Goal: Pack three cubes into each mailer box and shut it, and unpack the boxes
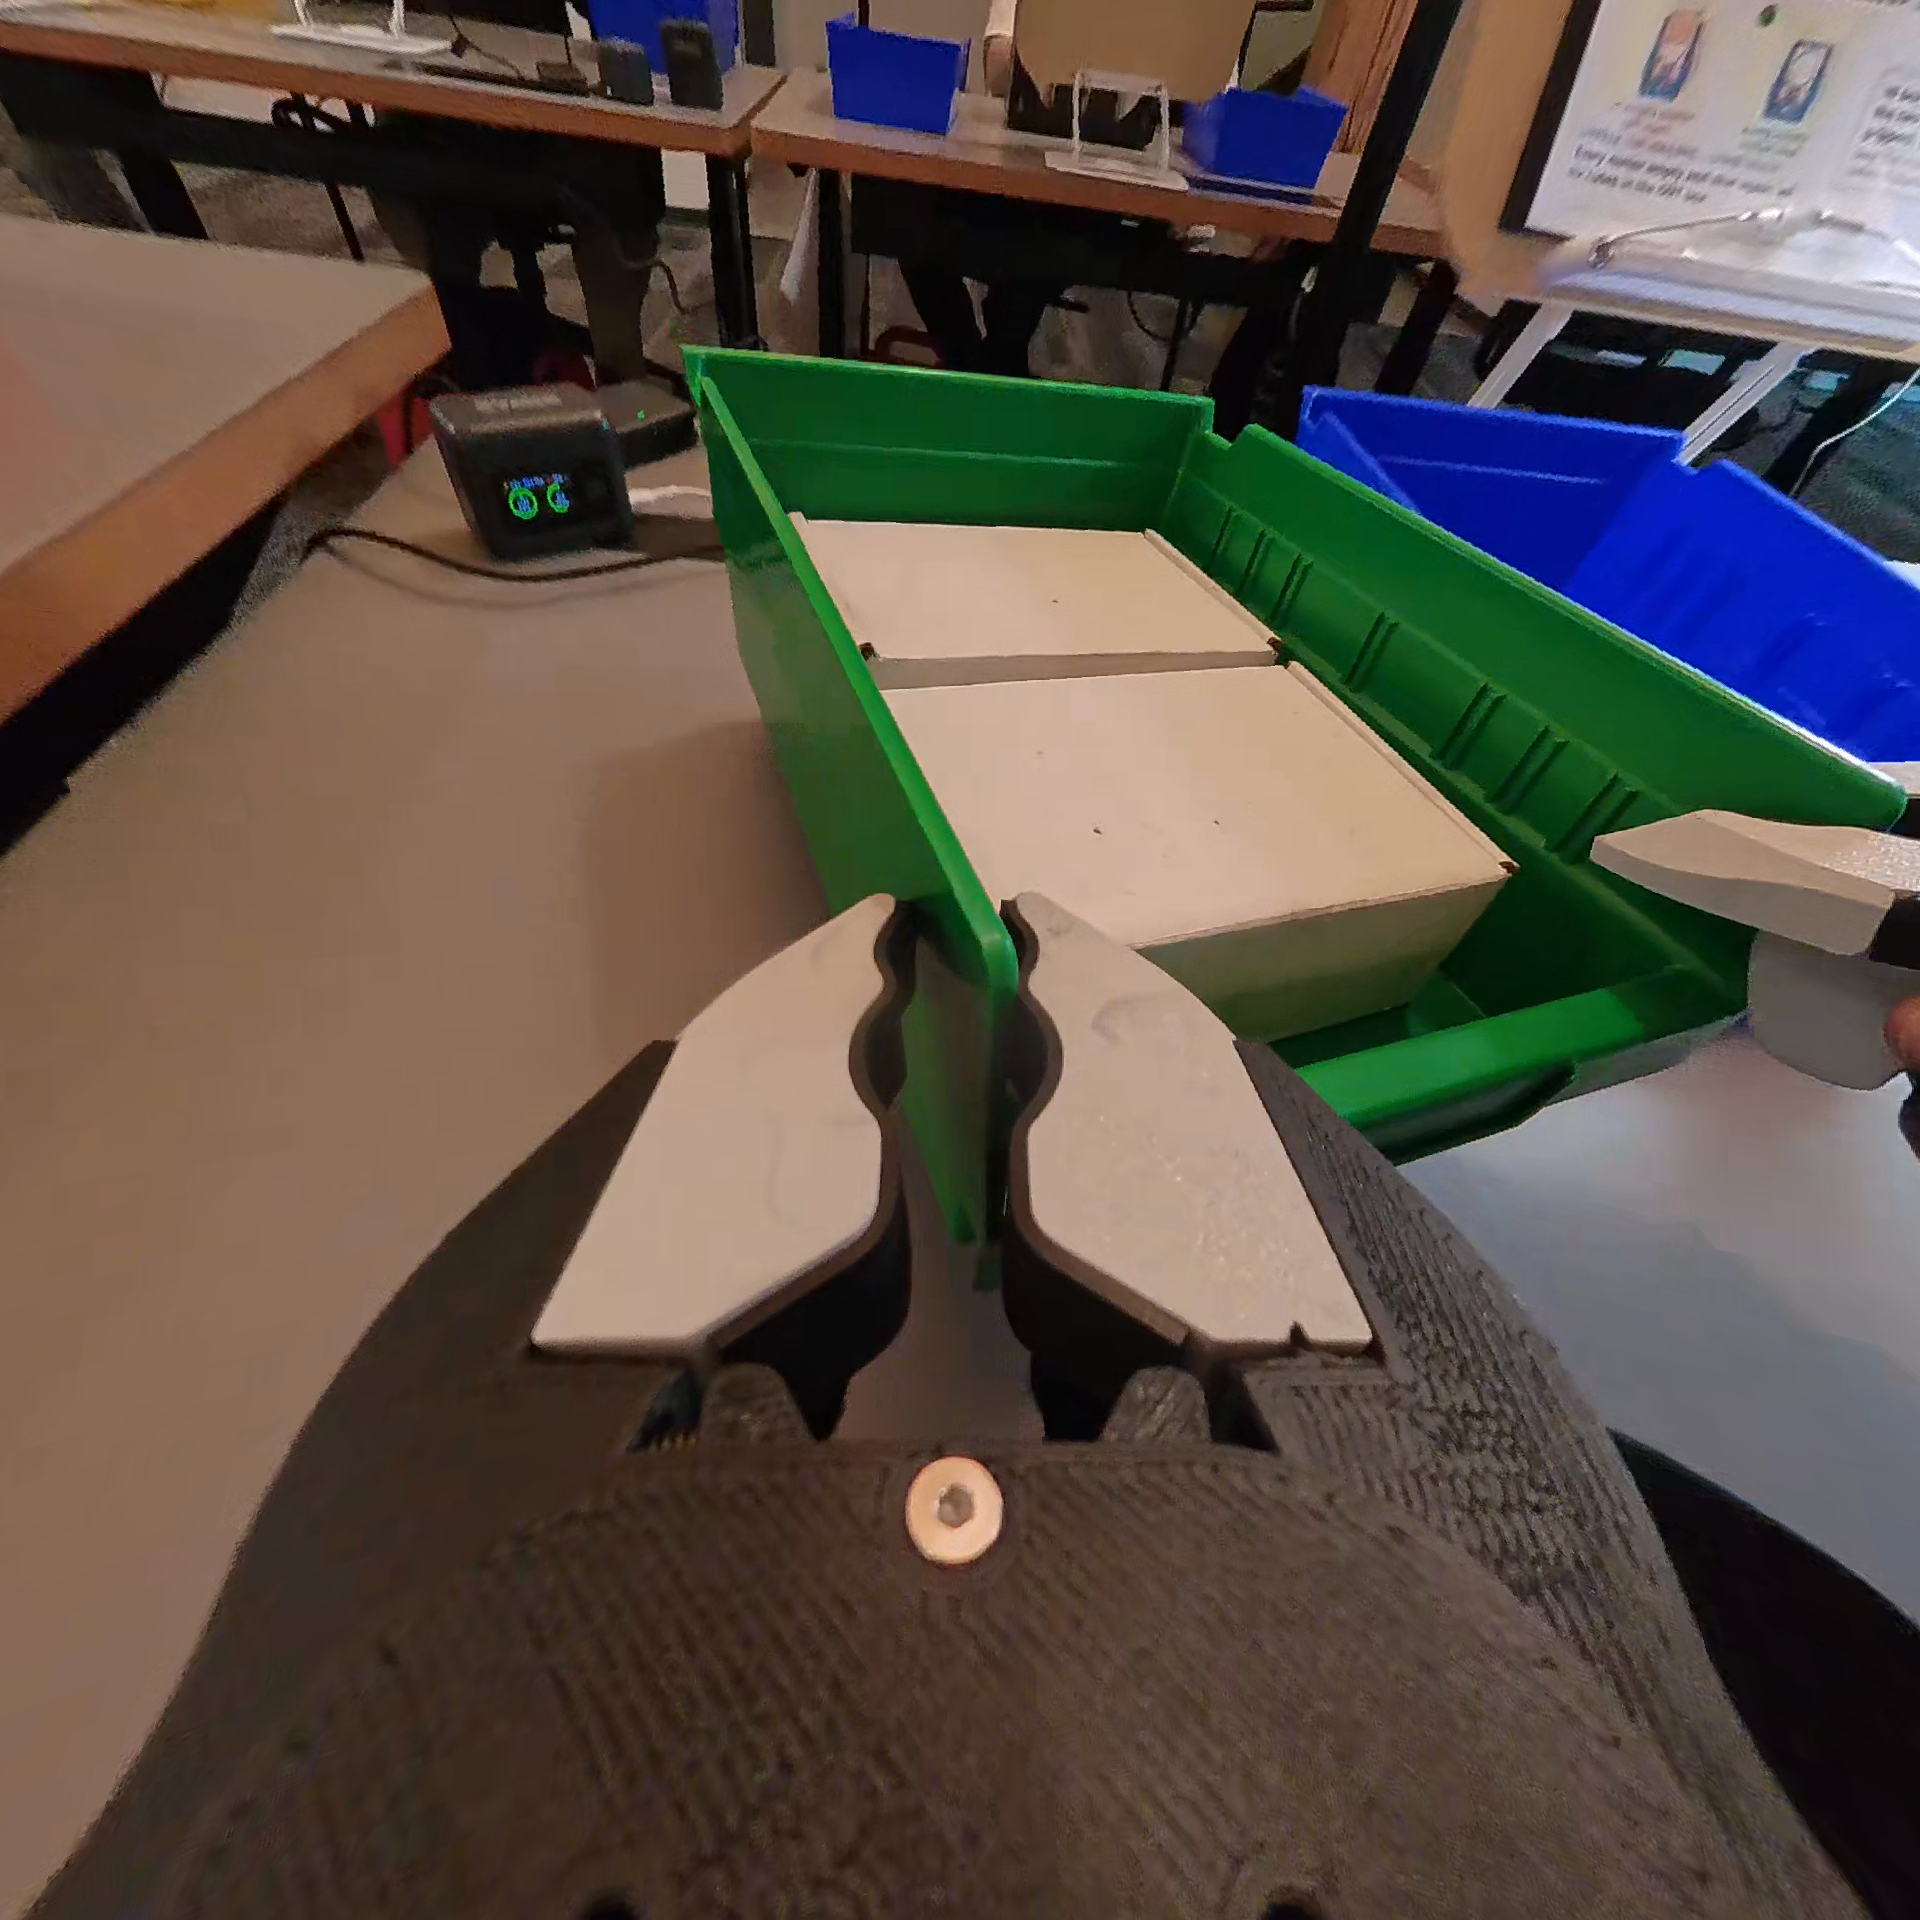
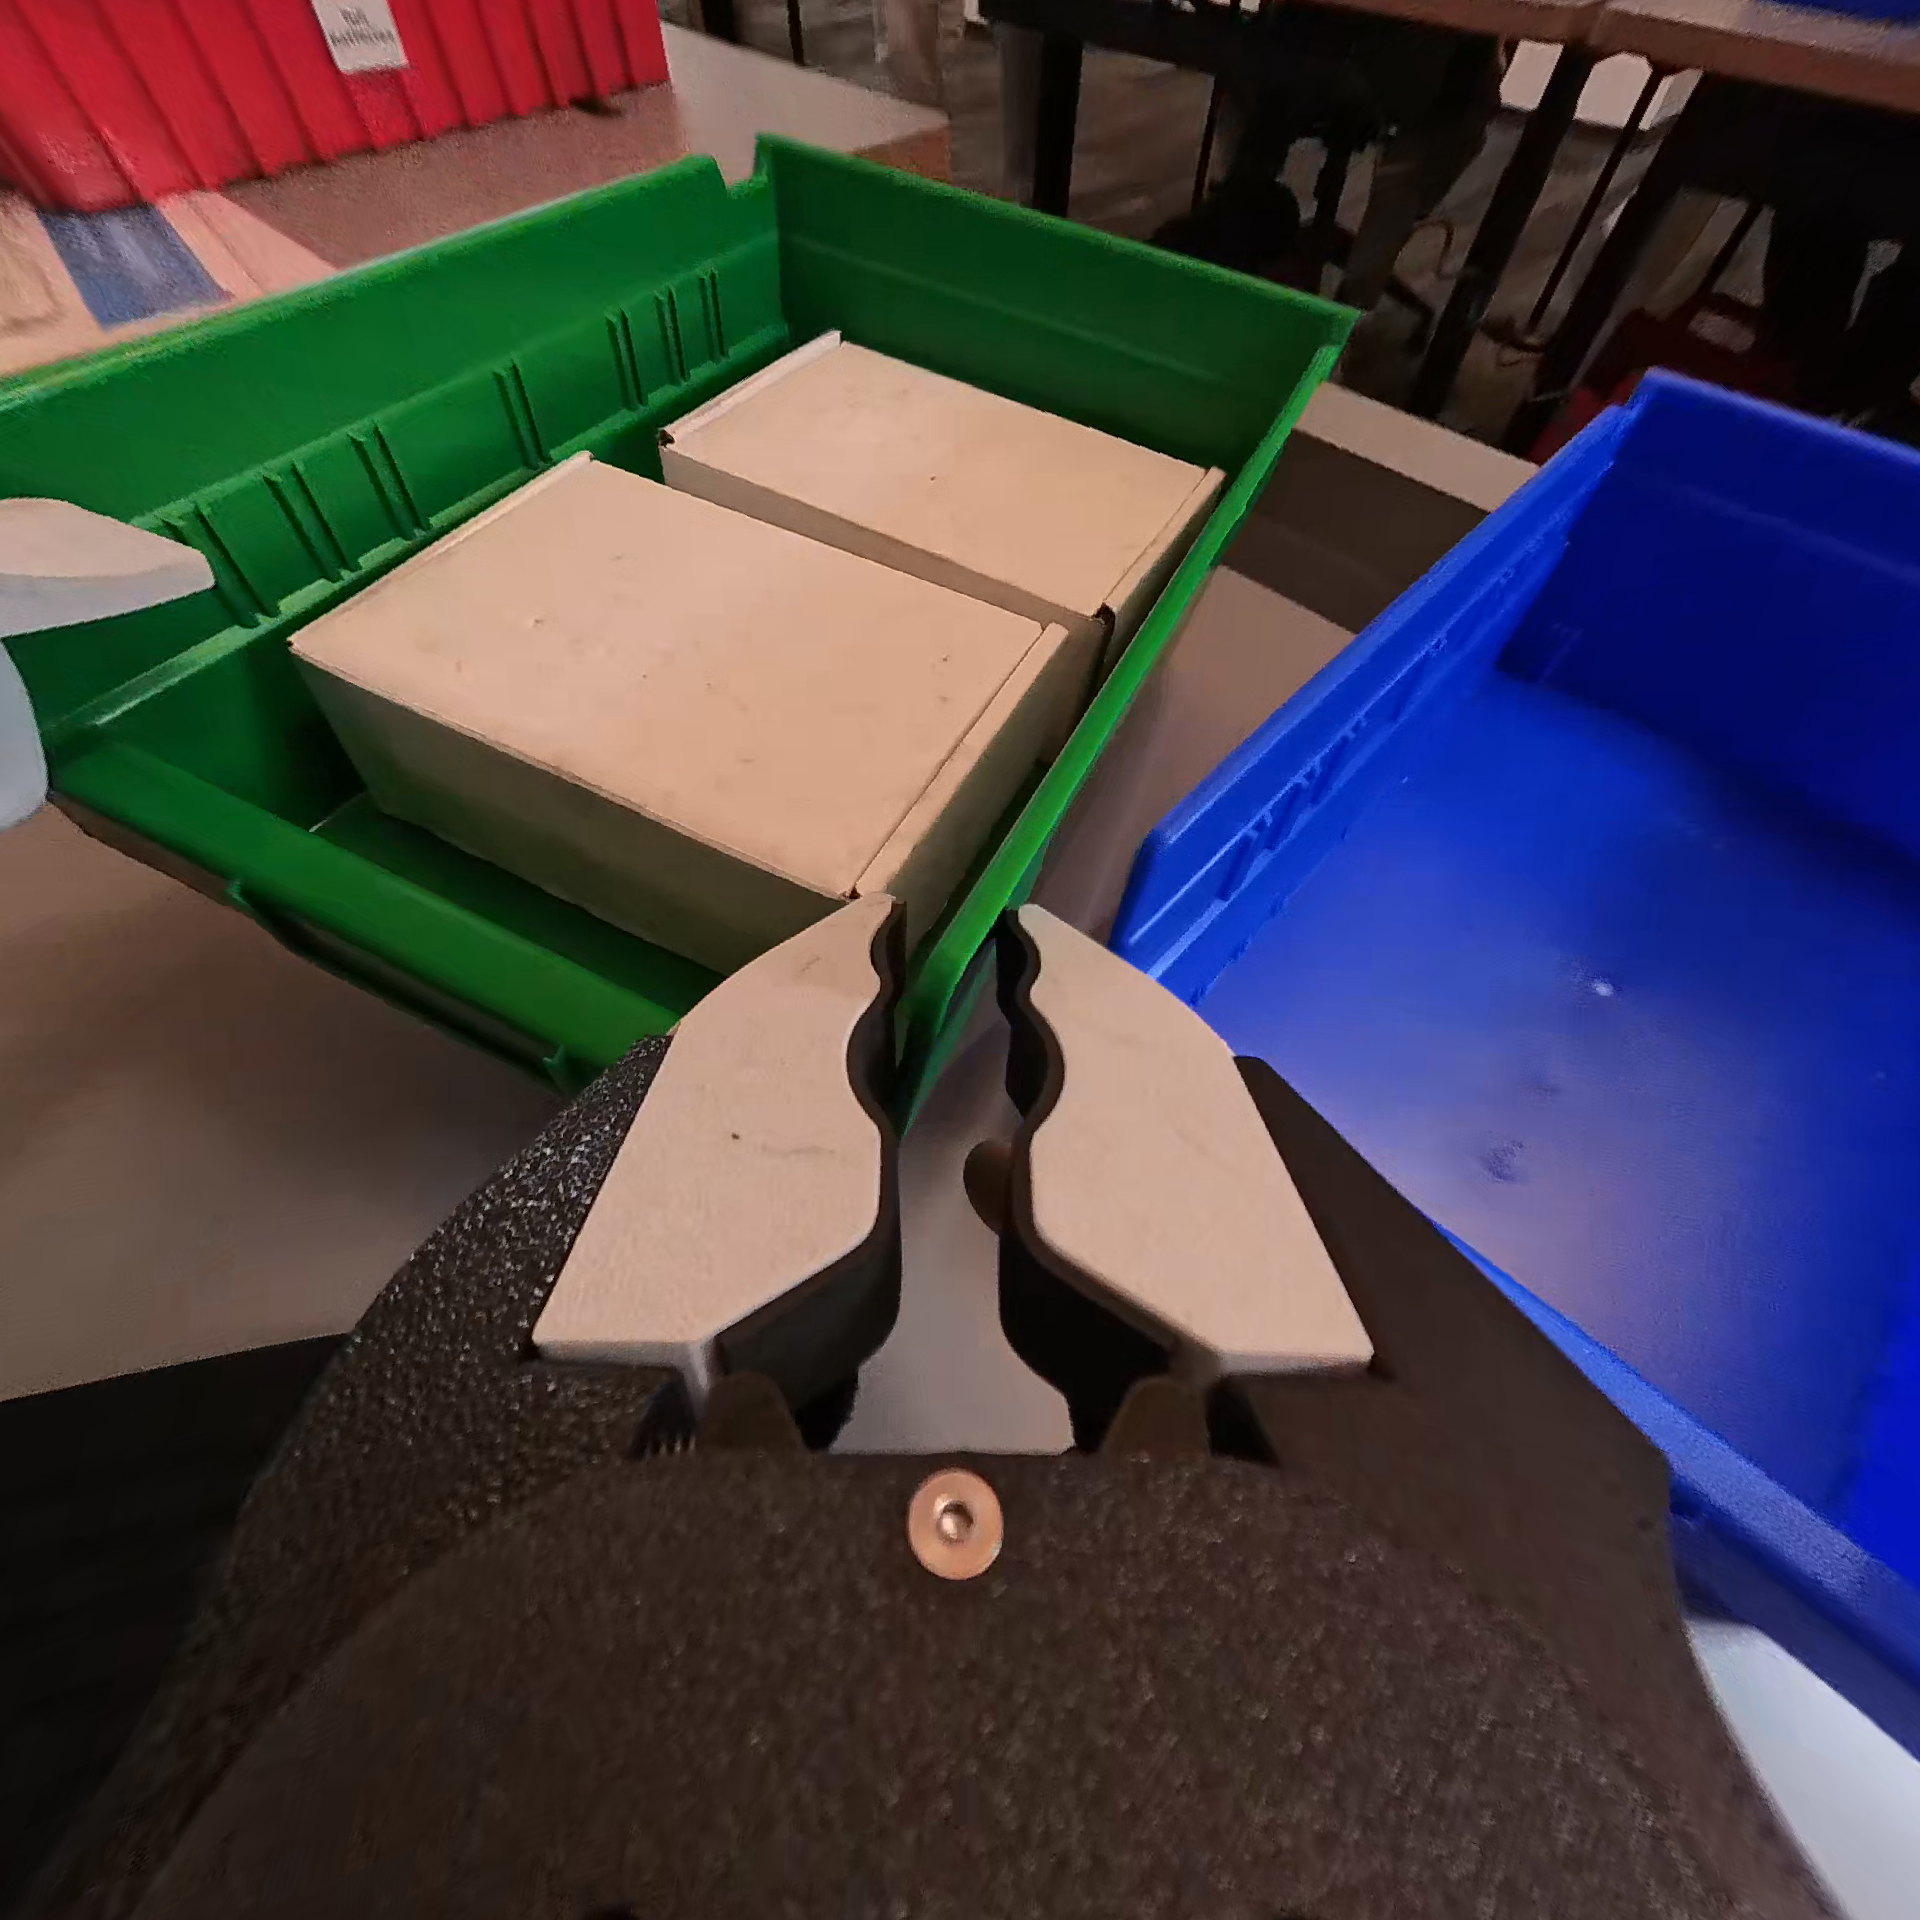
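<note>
So on the far left there was a small black device with a lit screen [image 1: 532, 473] sitting on the worktop [image 1: 395, 831], not part of anything. Next over, the left gripper [image 1: 954, 925] had its jaws narrowed onto the left side wall of the green bin [image 1: 1351, 665], right at the near corner, one finger inside and one outside. Inside the bin were two closed white mailer boxes, the near box [image 1: 1174, 800] and the far box [image 1: 1018, 587], lined up end to end along the bin's long axis, which ran straight away from both grippers. The right gripper [image 2: 948, 920] straddled the bin's right wall at its near corner; looked like it was pinching it, though there was a bit of a gap on the outer side, so not 100% sure. Rightmost was a blue bin [image 2: 1558, 935], empty as far as I could see. Both grippers were about equally close to the near box.
</note>
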